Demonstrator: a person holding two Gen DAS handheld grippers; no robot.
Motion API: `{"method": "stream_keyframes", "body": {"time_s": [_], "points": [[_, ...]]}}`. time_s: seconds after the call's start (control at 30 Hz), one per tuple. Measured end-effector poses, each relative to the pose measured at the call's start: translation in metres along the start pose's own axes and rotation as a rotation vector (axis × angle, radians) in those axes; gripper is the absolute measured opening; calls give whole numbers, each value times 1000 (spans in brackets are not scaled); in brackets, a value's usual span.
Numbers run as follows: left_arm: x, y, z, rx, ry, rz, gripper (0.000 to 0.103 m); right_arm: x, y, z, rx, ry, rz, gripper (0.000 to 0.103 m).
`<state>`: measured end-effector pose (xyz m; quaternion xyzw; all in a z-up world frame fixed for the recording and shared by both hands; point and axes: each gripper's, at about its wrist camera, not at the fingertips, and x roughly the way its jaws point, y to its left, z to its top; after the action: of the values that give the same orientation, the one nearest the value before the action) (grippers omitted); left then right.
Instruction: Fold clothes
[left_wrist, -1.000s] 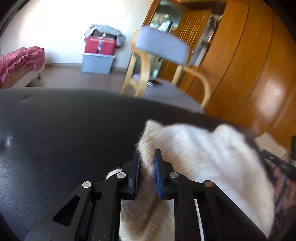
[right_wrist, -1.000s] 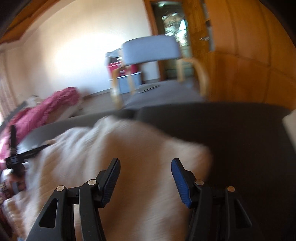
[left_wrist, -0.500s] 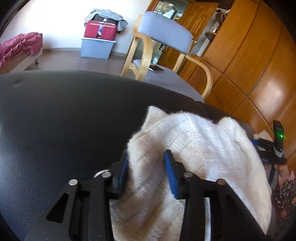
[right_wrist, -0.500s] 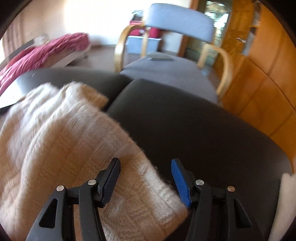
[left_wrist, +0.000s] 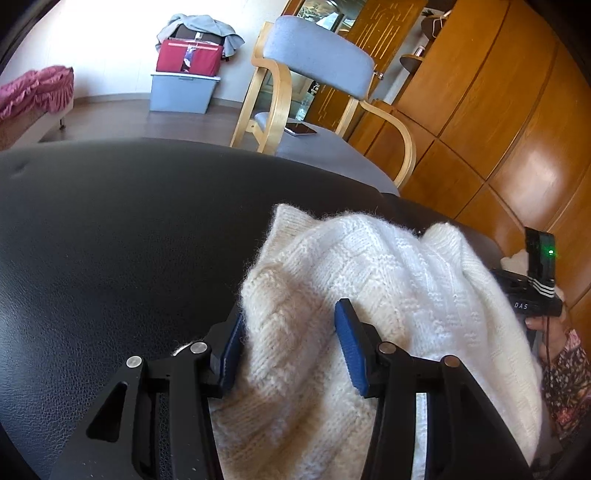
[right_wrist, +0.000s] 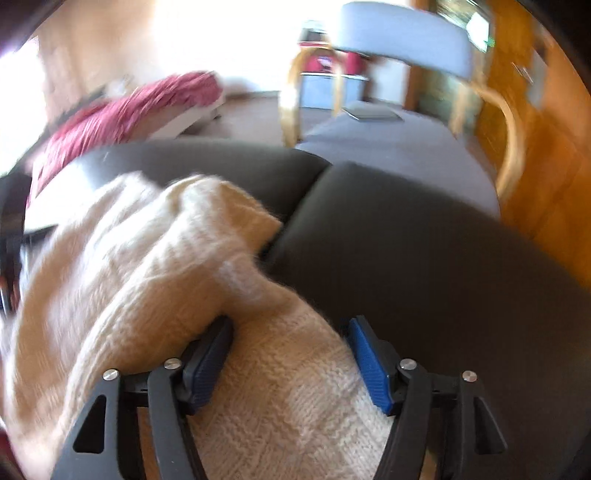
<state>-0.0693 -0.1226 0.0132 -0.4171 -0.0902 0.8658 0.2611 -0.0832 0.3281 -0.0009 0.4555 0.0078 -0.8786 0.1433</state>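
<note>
**Straddling a cream knit on the dark cushions**

Looking along the left wrist view, the left gripper is sitting low over a cream knitted sweater, which is lying bunched on a black leather seat. Its jaws are standing wide apart, with a thick roll of the knit lying between the blue pads but not being pinched. The garment's far edge is rising in two soft peaks near the back of the seat. At the right edge, the right gripper is showing side-on with a green light, held by a hand in a patterned sleeve. A grey chair with wooden arms is standing beyond.

Turning to the right wrist view, which is blurred, the right gripper is also hanging over the sweater, jaws spread, with a fat fold of knit bulging up between them. The cloth is lying mostly on the left cushion and lapping over the seam onto the right one.

Judging the step: both tools are straddling cloth without holding it, which is fitting either a fold just laid down and let go, or a fresh hold about to be taken. The garment is looking lumpy rather than flat, so any coming move is calling for a firm bite on one clean edge, not on the whole roll.
</note>
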Motion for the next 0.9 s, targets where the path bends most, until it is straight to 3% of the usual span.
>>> {"method": "stream_keyframes", "body": {"time_s": [0.07,0.13,0.2,0.27,0.47,0.6,0.73,0.9], "points": [[-1,0,0,0,-5,19,33,-4,7,-7,0,-38,-24,49],[-1,2,-1,-11,-9,20,25,-9,19,-13,-1,-65,-45,20],[-2,5,-1,-25,-13,17,22,-16,32,-18,3,-85,-102,12],[-2,3,1,-14,-21,18,19,-24,50,-26,-37,-117,-202,10],[-22,-10,-2,42,-123,45,17,-84,72,-56,-22,-318,-350,10],[-37,-19,-5,80,-196,65,17,-121,68,-80,31,-391,-393,10],[-62,-44,-25,194,-252,97,17,-158,64,-104,84,-465,-436,10],[-98,-72,-60,326,-297,107,17,-177,62,-131,131,-476,-399,10]]}}
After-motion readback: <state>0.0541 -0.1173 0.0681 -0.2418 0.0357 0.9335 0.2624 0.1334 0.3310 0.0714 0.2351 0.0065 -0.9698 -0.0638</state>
